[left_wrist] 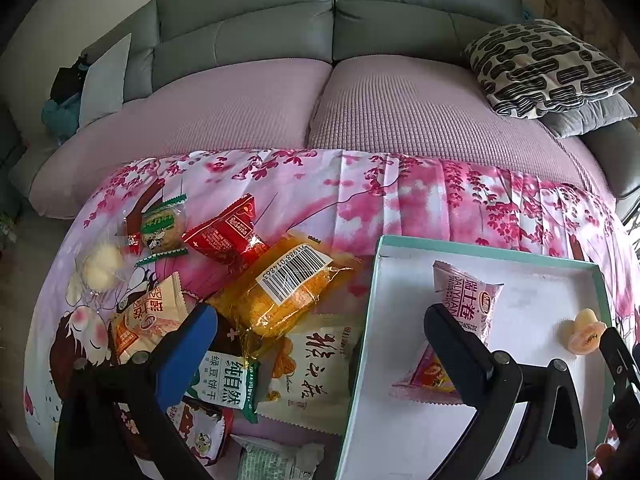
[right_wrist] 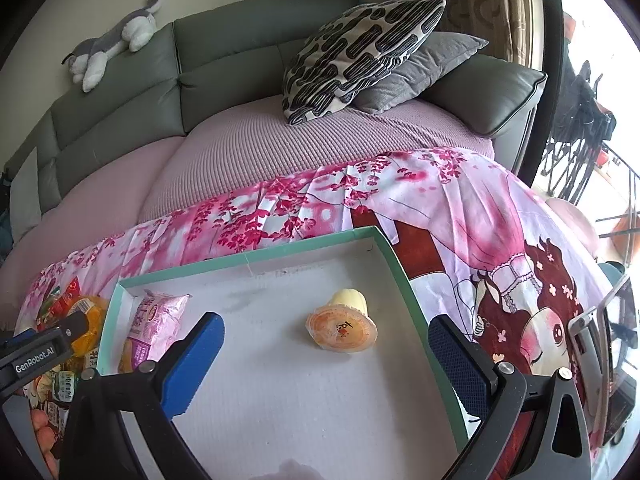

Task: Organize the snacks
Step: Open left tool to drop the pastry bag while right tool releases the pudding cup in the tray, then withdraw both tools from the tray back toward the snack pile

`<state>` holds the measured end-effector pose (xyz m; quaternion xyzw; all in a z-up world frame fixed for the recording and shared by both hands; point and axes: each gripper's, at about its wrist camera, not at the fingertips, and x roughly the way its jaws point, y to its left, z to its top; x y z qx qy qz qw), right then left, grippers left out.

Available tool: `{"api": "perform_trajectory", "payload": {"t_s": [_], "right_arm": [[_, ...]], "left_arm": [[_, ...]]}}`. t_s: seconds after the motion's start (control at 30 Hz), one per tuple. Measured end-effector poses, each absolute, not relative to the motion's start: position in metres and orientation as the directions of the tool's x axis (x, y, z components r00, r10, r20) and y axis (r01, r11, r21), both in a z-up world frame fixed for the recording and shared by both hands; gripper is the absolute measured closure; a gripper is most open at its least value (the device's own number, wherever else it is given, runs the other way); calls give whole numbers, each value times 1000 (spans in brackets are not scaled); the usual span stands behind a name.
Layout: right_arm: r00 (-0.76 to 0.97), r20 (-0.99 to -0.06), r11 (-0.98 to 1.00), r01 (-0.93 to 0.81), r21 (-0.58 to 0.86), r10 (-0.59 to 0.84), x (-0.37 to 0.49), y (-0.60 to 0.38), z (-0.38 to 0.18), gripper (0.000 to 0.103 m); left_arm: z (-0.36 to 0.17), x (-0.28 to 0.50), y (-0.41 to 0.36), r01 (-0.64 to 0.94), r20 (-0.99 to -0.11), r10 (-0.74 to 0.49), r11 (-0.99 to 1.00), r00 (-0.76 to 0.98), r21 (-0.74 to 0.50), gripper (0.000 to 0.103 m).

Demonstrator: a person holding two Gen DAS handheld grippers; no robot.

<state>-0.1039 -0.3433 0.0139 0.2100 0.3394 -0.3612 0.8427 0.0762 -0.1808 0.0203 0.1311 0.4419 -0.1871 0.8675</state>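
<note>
Hanging over the flowered cloth [left_wrist: 400,196] spread on the surface, both tongs stand wide apart with nothing between their pads. The left tongs [left_wrist: 320,332] straddle the near-left wall of the teal-rimmed box [left_wrist: 480,249]: the blue finger sits over the loose pile outside it, the dark finger over the box floor beside the pink roll packet [left_wrist: 466,300]. That packet lies inside the box along its left wall, its long axis running away from the camera, roughly in line with the left fingers. The jelly cup [right_wrist: 344,322] lies tipped on its side near the middle of the box floor, its sealed lid facing the right tongs [right_wrist: 326,350], which are centred just short of it. Two snacks appear to be in the box so far, so the sorting is likely at an early stage. What is left lies to the left of the box: the orange barcode pack [left_wrist: 288,292] is nearest the blue finger, just ahead of it, its long axis slanting from near-left to far-right; the red packet [left_wrist: 226,234] and the green-edged biscuit [left_wrist: 162,226] sit farther off, with flatter packets beneath the tongs. The left hand is plainly the nearer one to this pile, so it would probably take the next pick, and the tongs would need some turning to close across the orange pack's short side.
</note>
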Motion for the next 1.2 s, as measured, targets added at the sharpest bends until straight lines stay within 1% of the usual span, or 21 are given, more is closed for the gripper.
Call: {"api": "perform_trajectory", "payload": {"t_s": [0.33, 0.5, 0.77, 1.2], "right_arm": [[547, -709, 680, 722, 128, -446, -106, -328, 30, 0], [543, -713, 695, 711, 108, -444, -105, -317, 32, 0], [578, -709, 720, 679, 143, -404, -101, -298, 35, 0], [631, -712, 793, 584, 175, -308, -89, -243, 37, 0]], "left_arm": [[28, 68, -155, 450, -798, -234, 891, 555, 52, 0], [32, 66, -137, 444, -792, -240, 895, 561, 43, 0], [39, 59, -103, 427, -779, -214, 901, 589, 76, 0], [37, 55, -36, 350, -782, -185, 936, 595, 44, 0]]}}
